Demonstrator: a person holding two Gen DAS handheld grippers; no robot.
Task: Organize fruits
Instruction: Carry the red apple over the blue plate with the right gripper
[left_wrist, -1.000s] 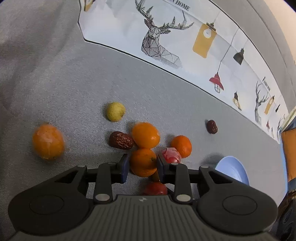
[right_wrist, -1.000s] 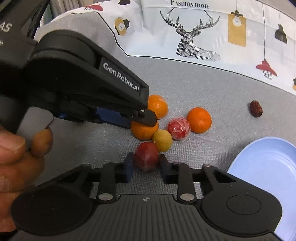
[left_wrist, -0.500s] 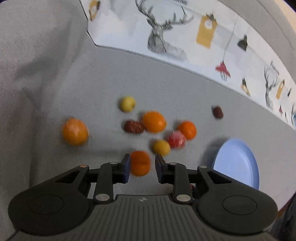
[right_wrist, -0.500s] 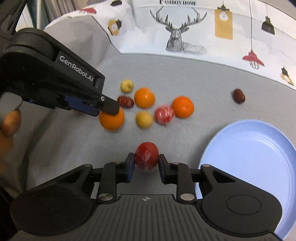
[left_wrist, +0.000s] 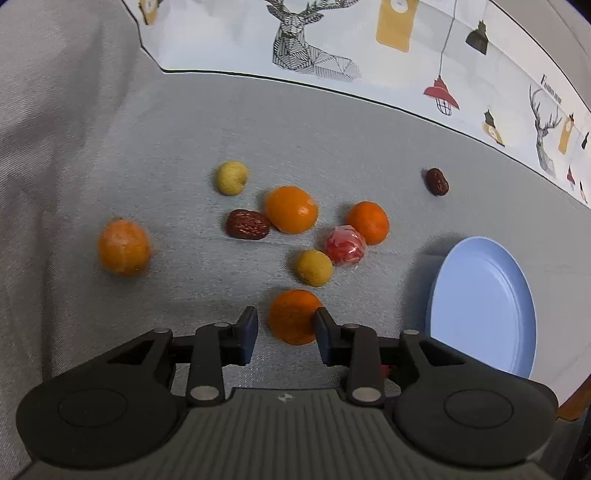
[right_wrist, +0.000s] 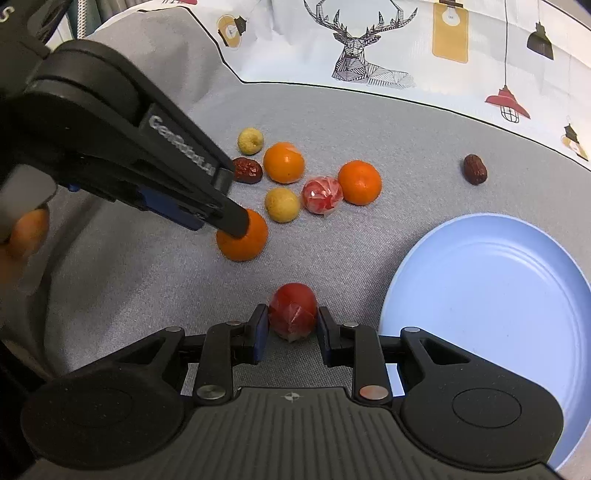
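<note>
Fingers of the left gripper (left_wrist: 284, 328) are sitting apart around an orange (left_wrist: 294, 316) on the grey cloth (left_wrist: 314, 133), only the right one touching it. Loose fruit is lying beyond. Rightward, the right gripper (right_wrist: 288, 326) is gripping a wrapped red fruit (right_wrist: 293, 310) just beside the blue plate (right_wrist: 491, 295).

The blue plate (right_wrist: 491, 295) runs off the right wrist view's edge.
</note>
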